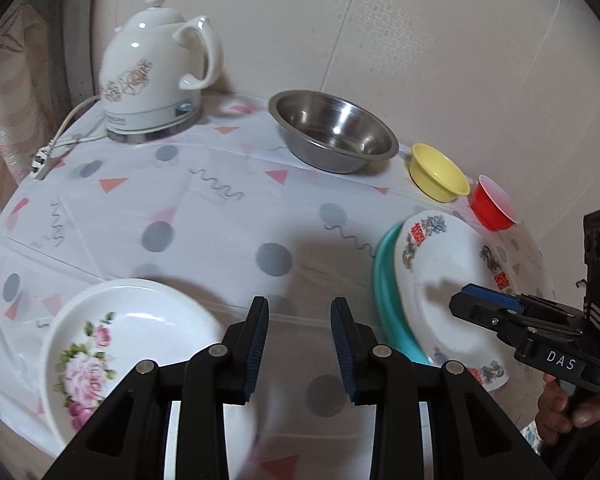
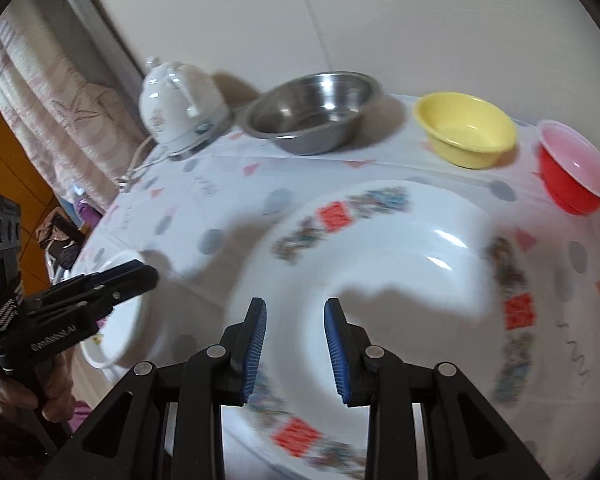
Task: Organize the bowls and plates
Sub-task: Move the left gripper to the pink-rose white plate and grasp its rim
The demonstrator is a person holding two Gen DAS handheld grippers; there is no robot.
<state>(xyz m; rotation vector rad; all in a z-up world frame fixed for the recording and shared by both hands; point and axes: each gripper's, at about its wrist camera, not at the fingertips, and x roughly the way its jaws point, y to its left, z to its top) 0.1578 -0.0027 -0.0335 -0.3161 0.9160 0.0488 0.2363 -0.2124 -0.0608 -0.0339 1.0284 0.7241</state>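
Both sets of jaws are held apart, empty. Bare worktop is seen ahead of the left gripper; the rose plate lies left. Below the right gripper, the patterned plate, apparently stacked on a teal one, is blurred.

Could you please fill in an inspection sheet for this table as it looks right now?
Surface: table under a white patterned cloth.
Job's things: steel bowl, yellow bowl and red bowl in a row by the wall; dragon plate on a teal plate; rose plate apart, near the front edge.
Clutter: white kettle at the back corner.
Grippers: left gripper and right gripper both open, nothing between the fingers.
Cables: kettle cord, plug lying on the cloth.
Surroundings: pale wall; curtain.
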